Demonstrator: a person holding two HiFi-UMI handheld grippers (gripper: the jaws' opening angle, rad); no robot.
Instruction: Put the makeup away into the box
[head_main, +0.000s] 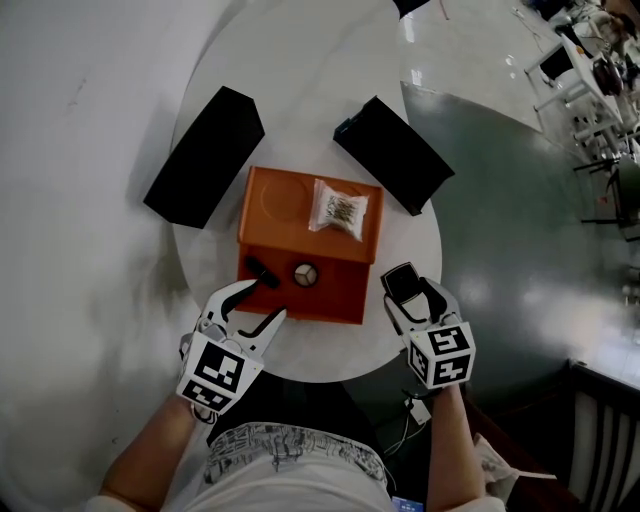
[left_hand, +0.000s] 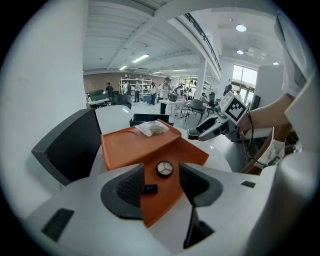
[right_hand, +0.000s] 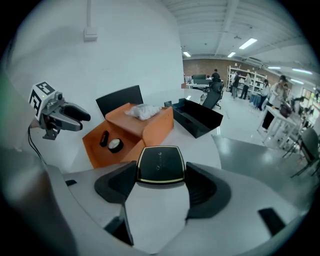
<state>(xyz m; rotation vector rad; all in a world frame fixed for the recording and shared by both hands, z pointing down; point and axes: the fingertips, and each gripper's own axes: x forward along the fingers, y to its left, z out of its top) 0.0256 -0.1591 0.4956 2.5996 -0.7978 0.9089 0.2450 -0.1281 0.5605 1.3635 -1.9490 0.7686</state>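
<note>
Black square compact (right_hand: 161, 165) with a gold rim sits between the right gripper (head_main: 413, 298) jaws, pads clamped on its two sides. It is held clear of the white round table (head_main: 300, 100), just off the near right corner of the orange box (head_main: 280, 200). Left gripper (head_main: 268, 300) has its jaws spread wide and nothing gripped. It hovers over the box's near left corner, and both pads are bare in the left gripper view.

Orange box is stepped, with a lower level on the near side and a raised platform behind. On the lower level there is a short black tube (head_main: 262, 272) lying close by the left gripper's fingertips, apart from them as far as I can tell. A small round compact (head_main: 306, 273) with a pale top is just to the right of the tube, not touching it. On the raised platform there is a clear packet (head_main: 338, 208) with small dark bits inside, toward the right rear corner. A shallow round recess marks the platform's left side.

Past the orange box are two long black cases, angled outward. Left black case (head_main: 205, 155) hangs partly over the table edge. Right black case (head_main: 393, 153) looks open-topped in the right gripper view. Both stand apart from the orange box.

Far background in both gripper views shows shelving, desks, chairs and several people, too small to detail.
</note>
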